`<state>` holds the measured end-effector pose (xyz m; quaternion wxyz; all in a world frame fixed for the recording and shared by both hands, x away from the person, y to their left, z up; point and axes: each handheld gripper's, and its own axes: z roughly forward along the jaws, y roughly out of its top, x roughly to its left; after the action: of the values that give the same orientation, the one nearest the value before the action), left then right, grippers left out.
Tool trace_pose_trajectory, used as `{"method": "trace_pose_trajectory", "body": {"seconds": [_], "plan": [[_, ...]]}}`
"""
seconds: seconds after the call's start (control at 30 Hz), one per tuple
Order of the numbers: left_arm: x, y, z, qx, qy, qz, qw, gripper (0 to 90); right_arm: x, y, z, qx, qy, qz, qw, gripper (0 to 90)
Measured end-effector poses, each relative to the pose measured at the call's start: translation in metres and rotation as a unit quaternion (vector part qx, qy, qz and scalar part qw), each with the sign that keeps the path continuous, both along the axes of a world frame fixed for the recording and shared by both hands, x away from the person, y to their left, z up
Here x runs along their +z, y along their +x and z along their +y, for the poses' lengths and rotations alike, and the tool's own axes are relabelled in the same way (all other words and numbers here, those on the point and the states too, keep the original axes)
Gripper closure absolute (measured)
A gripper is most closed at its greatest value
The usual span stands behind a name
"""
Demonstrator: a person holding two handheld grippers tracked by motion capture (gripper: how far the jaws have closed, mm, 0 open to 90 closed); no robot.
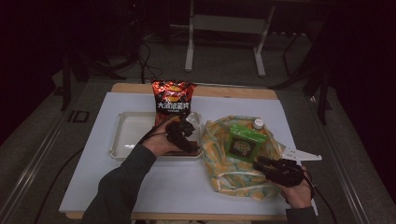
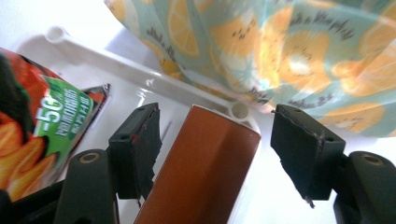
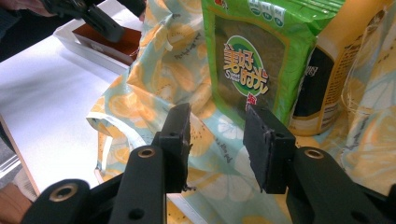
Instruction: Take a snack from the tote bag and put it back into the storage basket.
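Observation:
A white tray point(image 1: 126, 135) lies left of centre, and a red chip bag point(image 1: 172, 98) stands at its back edge. My left gripper point(image 1: 184, 133) hangs over the tray's right end. In the left gripper view it point(image 2: 215, 112) is open around a brown box point(image 2: 201, 168): the left pad is close to the box's side and the right pad stands clear. To the right sits an orange-print fabric bag point(image 1: 229, 179) holding a green snack packet point(image 1: 245, 142) and a white-capped bottle point(image 1: 258, 123). My right gripper point(image 1: 259, 162) is open at the bag's near rim, facing the packet point(image 3: 247, 60).
The chip bag point(image 2: 32, 130) lies close to the left of the box in the tray point(image 2: 116, 60). The fabric bag point(image 2: 280, 51) presses against the tray's right rim. White table surface point(image 1: 177, 182) runs in front of the tray, and dark floor and stand legs lie beyond.

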<state>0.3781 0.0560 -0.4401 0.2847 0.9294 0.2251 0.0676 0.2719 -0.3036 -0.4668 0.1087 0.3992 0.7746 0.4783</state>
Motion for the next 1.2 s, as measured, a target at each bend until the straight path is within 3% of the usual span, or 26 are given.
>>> {"method": "trace_pose_trajectory", "body": {"seconds": [0.13, 0.2, 0.27, 0.57, 0.73, 0.93, 1.2], "plan": [[0.009, -0.009, 0.003, 0.018, -0.024, -0.019, 0.9994, 34.0, 0.000, 0.000, -0.001, -0.003, -0.001, -0.001, 1.0000, 61.0], [0.012, -0.015, 0.005, 0.025, -0.053, -0.023, 0.9980, 34.5, 0.001, 0.000, -0.001, -0.005, -0.001, -0.005, 1.0000, 61.0], [0.013, -0.019, 0.008, 0.036, -0.068, -0.034, 0.9965, 34.7, 0.002, -0.001, -0.001, -0.005, -0.001, -0.007, 1.0000, 61.2], [0.013, -0.039, 0.012, 0.081, -0.088, -0.081, 0.9895, 35.1, 0.002, -0.001, 0.000, -0.011, -0.003, -0.014, 0.9998, 61.9], [0.006, -0.054, 0.013, 0.082, -0.105, -0.083, 0.9876, 35.1, 0.005, -0.001, 0.001, -0.014, -0.002, -0.023, 0.9996, 62.1], [-0.003, -0.060, 0.018, 0.098, -0.125, -0.071, 0.9848, 35.2, 0.005, -0.001, 0.003, -0.015, -0.011, -0.025, 0.9995, 62.0], [-0.014, -0.070, 0.021, 0.101, -0.135, -0.071, 0.9832, 35.2, 0.005, 0.000, 0.001, -0.026, -0.010, -0.027, 0.9993, 62.2]]}}
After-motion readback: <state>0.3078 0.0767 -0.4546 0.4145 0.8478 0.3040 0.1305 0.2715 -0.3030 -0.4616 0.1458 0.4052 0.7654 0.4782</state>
